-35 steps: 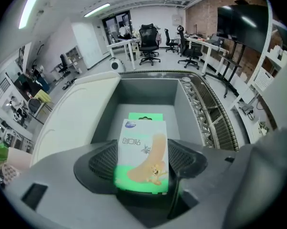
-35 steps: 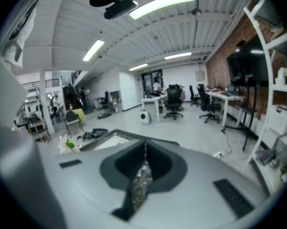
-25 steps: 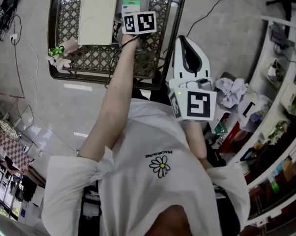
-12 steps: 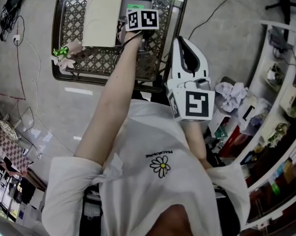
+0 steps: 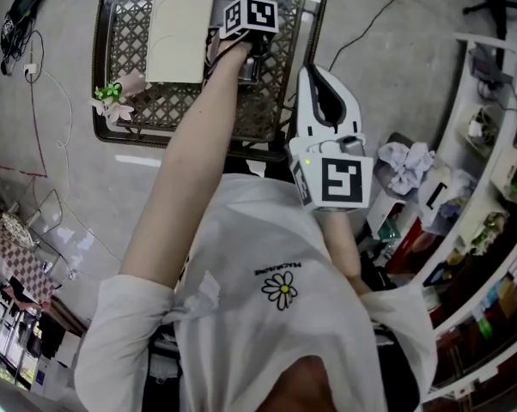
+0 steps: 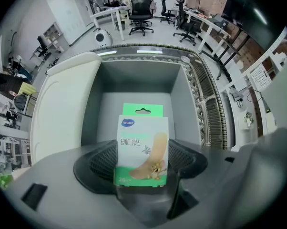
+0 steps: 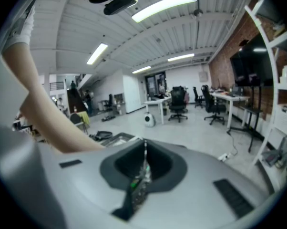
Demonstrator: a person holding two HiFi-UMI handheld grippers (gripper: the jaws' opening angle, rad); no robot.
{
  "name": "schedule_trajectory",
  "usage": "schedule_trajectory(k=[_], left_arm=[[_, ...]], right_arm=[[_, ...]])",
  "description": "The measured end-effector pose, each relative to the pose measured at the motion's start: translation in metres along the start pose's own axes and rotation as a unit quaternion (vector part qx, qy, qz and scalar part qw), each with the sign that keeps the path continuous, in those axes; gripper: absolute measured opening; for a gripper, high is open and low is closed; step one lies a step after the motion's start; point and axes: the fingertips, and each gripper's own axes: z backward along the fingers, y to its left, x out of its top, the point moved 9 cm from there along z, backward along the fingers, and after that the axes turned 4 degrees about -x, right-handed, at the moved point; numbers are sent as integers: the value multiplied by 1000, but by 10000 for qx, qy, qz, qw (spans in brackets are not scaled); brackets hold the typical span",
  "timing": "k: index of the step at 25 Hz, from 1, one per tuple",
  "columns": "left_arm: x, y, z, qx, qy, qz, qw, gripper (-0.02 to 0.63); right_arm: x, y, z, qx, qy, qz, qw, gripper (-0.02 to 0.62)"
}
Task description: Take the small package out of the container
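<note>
Left gripper view shows the left gripper point(image 6: 142, 170) pinching the small plaster pack point(image 6: 142, 142) at 6 o'clock, seemingly lifted over the grey box point(image 6: 136, 78), so carrying it away is left; the right gripper point(image 7: 143, 168) is closed, holding nothing.

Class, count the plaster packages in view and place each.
1. The plaster package is clamped in the left gripper above the open grey container; another could hide behind it.

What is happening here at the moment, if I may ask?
A person works with two handheld grippers. The left gripper is shut on a small green-and-white plaster package at the open grey container, whose cream lid lies open beside it. The right gripper, jaws together and empty, is held near the person's body.
</note>
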Motion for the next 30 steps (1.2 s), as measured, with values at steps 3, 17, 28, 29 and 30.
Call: schedule_trajectory(k=[3,17,28,29,30], left_arm=[[-1,-2,1,4,-121,-33,9999,341],[5,-4,28,-190,-640,-188,9976,336],[58,-6,164,-467,-2830,-335,9574,334],[64,-5,185,-493,-3119,-359,9481,334],[68,-3,206,-527,-3407,-383,9379,334]], right_arm=[[1,-1,2,-19,-29,-6,10000,32],[15,9,18,-192,-289,42,9994,32],[59,24,30,-348,-982,407,9937,32],[64,25,31,-355,-1066,442,9927,32],[69,27,32,-359,-1141,472,9917,32]])
